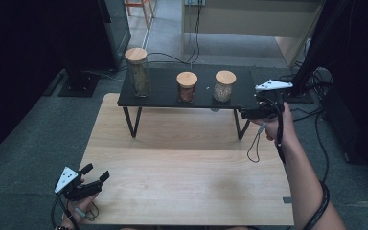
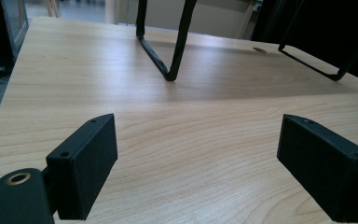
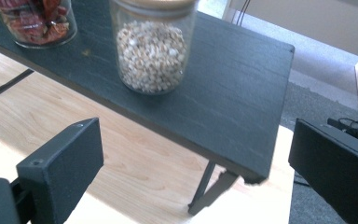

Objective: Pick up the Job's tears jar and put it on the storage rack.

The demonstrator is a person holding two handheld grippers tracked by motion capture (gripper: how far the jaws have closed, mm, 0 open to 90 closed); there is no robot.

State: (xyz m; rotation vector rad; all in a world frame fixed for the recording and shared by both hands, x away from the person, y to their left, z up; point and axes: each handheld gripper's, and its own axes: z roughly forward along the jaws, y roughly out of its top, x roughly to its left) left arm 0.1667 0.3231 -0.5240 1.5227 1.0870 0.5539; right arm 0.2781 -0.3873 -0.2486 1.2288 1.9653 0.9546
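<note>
Table (image 1: 187, 177): pale wood, bare across its near half. On its far half stands a shelf (image 1: 165, 93), a black slab on thin black legs. In the left gripper view two of those legs (image 2: 168, 46) rest on the wood, well ahead of the jaws.

Jars on the shelf, three in a row, each with a wooden lid. The tall jar (image 1: 138, 72) stands at the left end with greenish contents. The red jar (image 1: 187, 86) stands in the middle. The grain jar (image 1: 224, 86) stands to the right, nearest the right gripper; the right gripper view shows it (image 3: 152, 49) upright, filled with pale grains, set back from the shelf's near edge, the red jar (image 3: 36, 21) just beside it.

Right gripper (image 1: 243, 113): held level at the shelf's right end, near shelf height, pointing left toward the grain jar. Its own view shows the jaws standing wide apart, with nothing between them and touching nothing; the jar lies ahead of them, apart. That view is slightly blurred.

Left gripper (image 1: 96, 172): held low at the table's near left corner, well apart from the shelf and jars. Jaws apart, with bare wood seen between them. It holds nothing; contact with the table cannot be told.
</note>
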